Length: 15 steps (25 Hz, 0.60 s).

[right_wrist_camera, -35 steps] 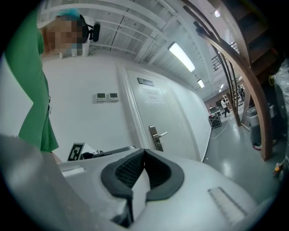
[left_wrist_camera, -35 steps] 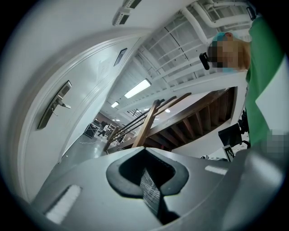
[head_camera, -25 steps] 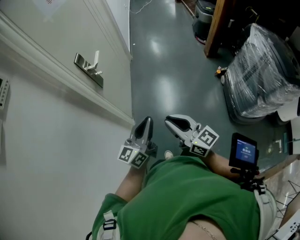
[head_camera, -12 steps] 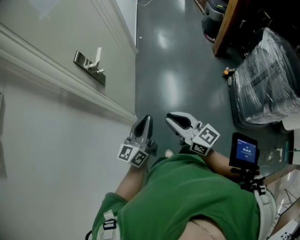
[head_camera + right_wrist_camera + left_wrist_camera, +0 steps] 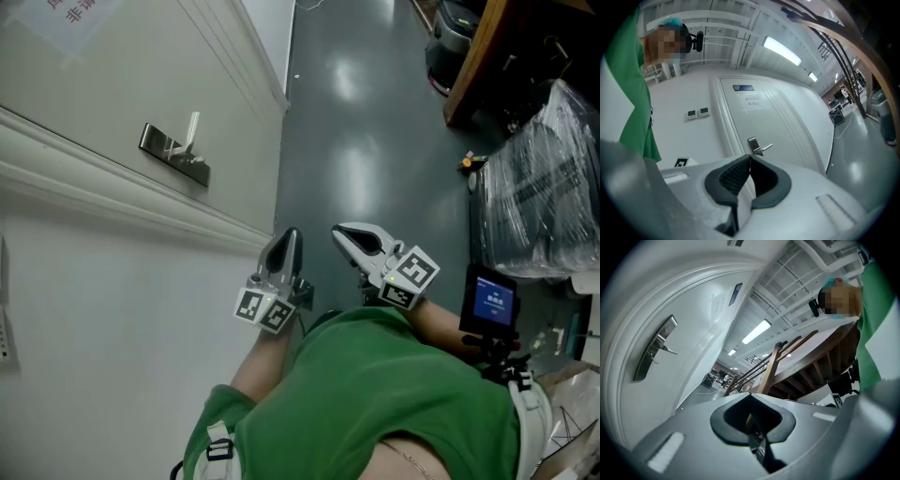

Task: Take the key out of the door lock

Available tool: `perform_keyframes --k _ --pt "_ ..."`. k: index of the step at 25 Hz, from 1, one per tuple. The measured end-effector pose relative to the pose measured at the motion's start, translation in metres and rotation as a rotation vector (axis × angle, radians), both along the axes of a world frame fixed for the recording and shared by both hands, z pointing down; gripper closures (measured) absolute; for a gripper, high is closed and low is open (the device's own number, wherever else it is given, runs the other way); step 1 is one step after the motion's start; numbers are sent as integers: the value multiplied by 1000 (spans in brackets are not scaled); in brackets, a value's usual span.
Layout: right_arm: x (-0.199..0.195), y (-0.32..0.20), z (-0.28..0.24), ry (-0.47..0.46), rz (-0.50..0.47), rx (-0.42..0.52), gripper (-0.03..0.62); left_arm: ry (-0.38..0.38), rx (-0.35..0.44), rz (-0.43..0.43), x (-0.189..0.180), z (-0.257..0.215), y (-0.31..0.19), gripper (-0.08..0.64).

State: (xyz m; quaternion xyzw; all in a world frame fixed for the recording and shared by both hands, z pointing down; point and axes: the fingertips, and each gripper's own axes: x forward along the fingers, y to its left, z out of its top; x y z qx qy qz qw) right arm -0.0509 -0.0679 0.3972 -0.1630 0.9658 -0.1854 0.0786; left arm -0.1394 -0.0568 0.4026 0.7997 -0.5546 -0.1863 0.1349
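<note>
A metal lock plate with a lever handle (image 5: 173, 155) sits on the white door (image 5: 141, 75), up and left of both grippers. The key is too small to make out. My left gripper (image 5: 286, 240) is held close to the person's green shirt, jaws together and empty. Beside it my right gripper (image 5: 349, 234) has just closed its jaws, with nothing between them. In the right gripper view the lock plate (image 5: 753, 146) stands straight ahead, some way beyond the shut tips (image 5: 749, 159). In the left gripper view the plate (image 5: 654, 350) lies far off to the left.
A plastic-wrapped bundle (image 5: 544, 187) and a wooden cabinet (image 5: 478, 56) stand on the grey floor (image 5: 375, 141) to the right. A small screen (image 5: 489, 302) hangs by the person's right arm. Two wall panels (image 5: 696, 113) sit left of the door frame. A wooden stair (image 5: 773, 366) rises ahead of the left gripper.
The person has shifted with both grippers, so the wrapped bundle and cabinet slide right in the head view and the lock plate sits slightly lower. The right jaws have closed.
</note>
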Motion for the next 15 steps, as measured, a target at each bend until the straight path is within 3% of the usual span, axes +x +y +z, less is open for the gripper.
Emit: perform_keyframes --k 4,15 --pt "5 -22 6 -6 -40 -26 589 -14 -11 -8 10 2 -20 557" --pt "15 -63 14 -25 -164 -61 589 -51 -67 -151 17 4 -48 557"
